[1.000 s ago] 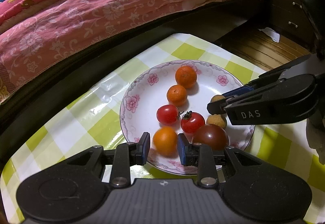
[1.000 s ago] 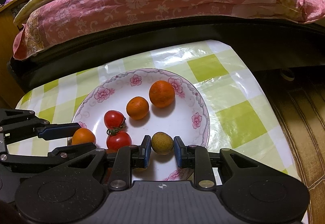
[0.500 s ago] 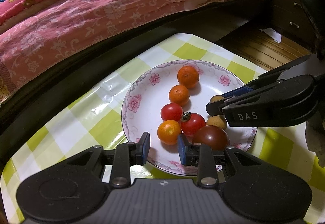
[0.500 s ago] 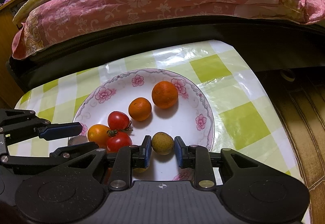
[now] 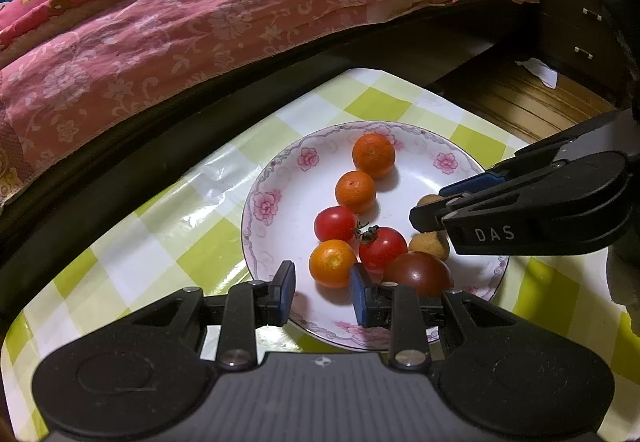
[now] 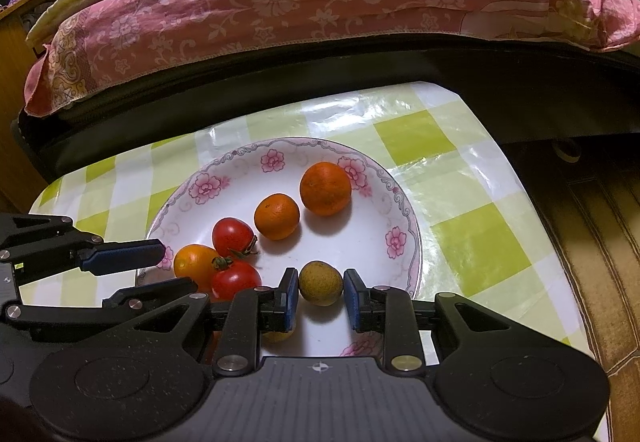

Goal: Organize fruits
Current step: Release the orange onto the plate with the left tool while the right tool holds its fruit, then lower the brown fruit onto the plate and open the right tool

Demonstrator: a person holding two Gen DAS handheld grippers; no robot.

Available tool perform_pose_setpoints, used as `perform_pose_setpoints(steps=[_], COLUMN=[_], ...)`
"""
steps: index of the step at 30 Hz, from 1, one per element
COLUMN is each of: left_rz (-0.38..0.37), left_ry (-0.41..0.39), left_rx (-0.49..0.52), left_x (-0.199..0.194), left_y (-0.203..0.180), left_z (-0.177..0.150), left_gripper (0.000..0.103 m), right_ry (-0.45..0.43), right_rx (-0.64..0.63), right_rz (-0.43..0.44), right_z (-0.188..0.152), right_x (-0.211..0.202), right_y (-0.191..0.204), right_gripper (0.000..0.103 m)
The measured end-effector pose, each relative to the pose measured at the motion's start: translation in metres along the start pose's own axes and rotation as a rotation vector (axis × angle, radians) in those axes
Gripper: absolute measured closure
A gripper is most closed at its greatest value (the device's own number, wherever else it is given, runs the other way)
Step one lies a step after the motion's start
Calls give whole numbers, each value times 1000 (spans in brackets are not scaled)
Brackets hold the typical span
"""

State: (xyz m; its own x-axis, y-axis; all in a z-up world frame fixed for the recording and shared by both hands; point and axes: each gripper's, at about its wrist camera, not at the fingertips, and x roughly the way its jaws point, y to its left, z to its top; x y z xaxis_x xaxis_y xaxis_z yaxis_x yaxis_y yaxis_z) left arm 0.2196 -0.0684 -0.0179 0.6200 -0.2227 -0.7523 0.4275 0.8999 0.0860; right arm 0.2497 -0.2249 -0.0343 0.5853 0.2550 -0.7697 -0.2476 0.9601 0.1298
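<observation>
A white floral plate [image 5: 280, 209] [image 6: 184, 201] holds two oranges [image 5: 373, 155] [image 6: 325, 188], two red tomatoes [image 5: 382, 248] [image 6: 234, 279], an orange tomato [image 5: 332, 263] [image 6: 192, 262], a dark tomato [image 5: 420, 273] and two tan longans. My left gripper [image 5: 322, 292] is open, its tips just short of the orange tomato. My right gripper [image 6: 320, 296] is open with one longan [image 6: 320, 282] resting on the plate between its pads; the other longan [image 5: 430, 245] lies under its left finger.
The plate sits on a green and white checked tablecloth [image 6: 472, 242]. A bed with a pink floral quilt [image 5: 200, 21] runs along the table's far side. Wooden floor and a dark drawer unit [image 5: 568, 37] lie to the right.
The orange tomato left my left gripper's jaws and now lies on the plate beside the red tomatoes; that gripper has drawn back. My right gripper opened slightly around the longan.
</observation>
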Motion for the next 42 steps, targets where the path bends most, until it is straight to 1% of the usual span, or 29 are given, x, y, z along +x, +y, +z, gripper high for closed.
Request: perform_pose_setpoints(steps=[14,16,23,27,33,36,42], left_rz=[9,10,14,19,30,40,70], left_ry=[-6,-8,-26,-27,-28,-31,-38], left_rx=[-11,-16,-25,-31,-38,-39,-32], left_x=[-2,-4,-10,-11,-15,-17,-24], left_y=[1,1,2,5,8,8,9], left_z=[1,1,3,3,3,2,-2], left_gripper=[64,62,59,54,52,47,45], right_ry=[-12,-18,-28,-41,-56,-57,-74], right_rx=[1,4,4,12,17,15,11], right_rz=[6,4,5,4,4,3,8], right_z=[-1,-1,-1,1,4,5,5], right_x=[-4,-6,-10,-13,-19,-20,-27], right_y=[-1,-2,-2,-2,-1,2,8], right_gripper=[76,73,73,72,72,72,72])
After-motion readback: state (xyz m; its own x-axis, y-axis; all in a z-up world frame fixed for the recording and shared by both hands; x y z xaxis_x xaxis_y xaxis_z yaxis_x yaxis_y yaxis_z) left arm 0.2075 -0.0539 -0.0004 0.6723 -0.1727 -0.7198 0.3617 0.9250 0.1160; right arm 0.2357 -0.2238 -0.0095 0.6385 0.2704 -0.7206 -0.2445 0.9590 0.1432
